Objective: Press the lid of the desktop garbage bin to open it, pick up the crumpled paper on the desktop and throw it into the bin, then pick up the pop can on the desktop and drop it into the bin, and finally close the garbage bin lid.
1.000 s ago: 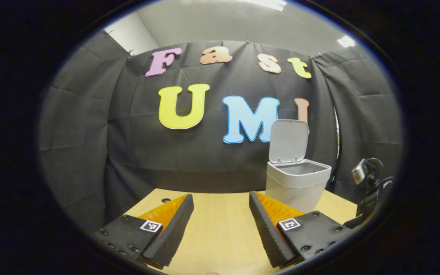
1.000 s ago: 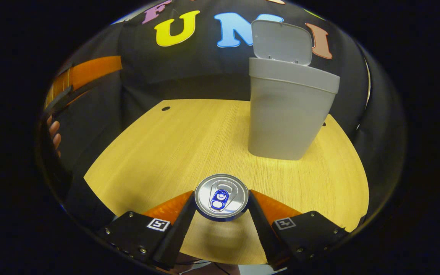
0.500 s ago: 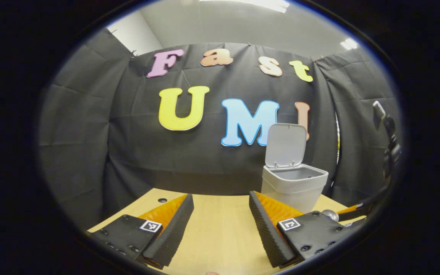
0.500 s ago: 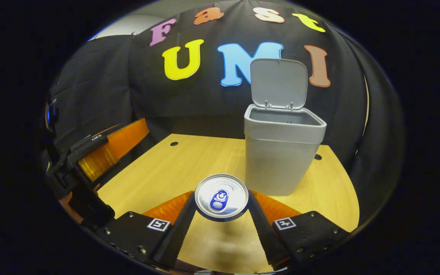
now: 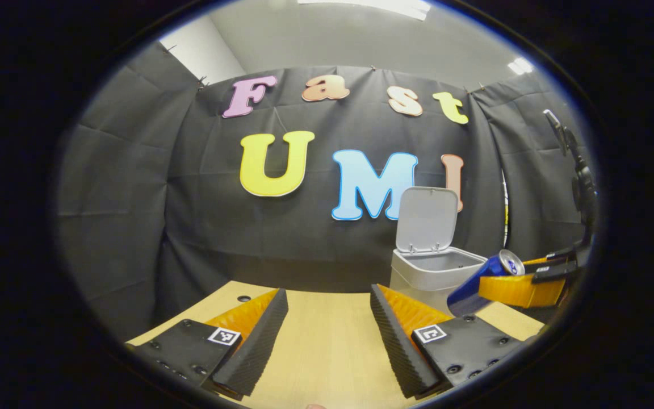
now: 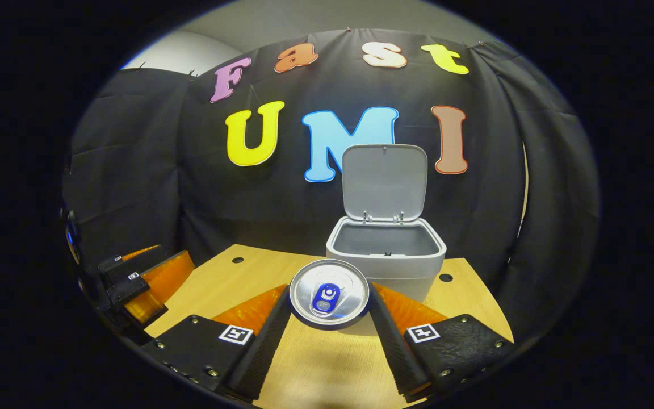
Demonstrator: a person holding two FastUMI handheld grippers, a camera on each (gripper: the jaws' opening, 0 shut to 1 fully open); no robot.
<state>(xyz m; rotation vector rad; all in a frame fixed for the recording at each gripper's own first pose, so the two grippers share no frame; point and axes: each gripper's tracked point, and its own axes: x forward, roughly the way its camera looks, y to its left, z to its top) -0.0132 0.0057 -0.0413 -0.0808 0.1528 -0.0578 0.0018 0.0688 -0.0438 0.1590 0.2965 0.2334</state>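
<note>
While the right gripper (image 6: pixel 330 301) holds the pop can (image 6: pixel 329 293) clamped between its two fingers, the main risk, as I judge it, is letting go too soon: the can sits short of the bin (image 6: pixel 386 254), so a release here would likely drop it onto the table (image 6: pixel 315 369) or bounce it off the near rim. A second risk is the raised lid (image 6: pixel 384 180); carrying the can too far forward could knock it and swing it shut. The can is also tilted in the grasp, as the left gripper view shows, so it could slip if the grip loosens.

From the right gripper, the can is right at its fingertips, top facing the camera, with the open bin just ahead and slightly to the right. The left gripper (image 5: pixel 328 318) has its fingers spread wide with nothing between them, low over the table; from it, the bin stands ahead to the right, and the can hangs just to the right of the bin's opening.
</note>
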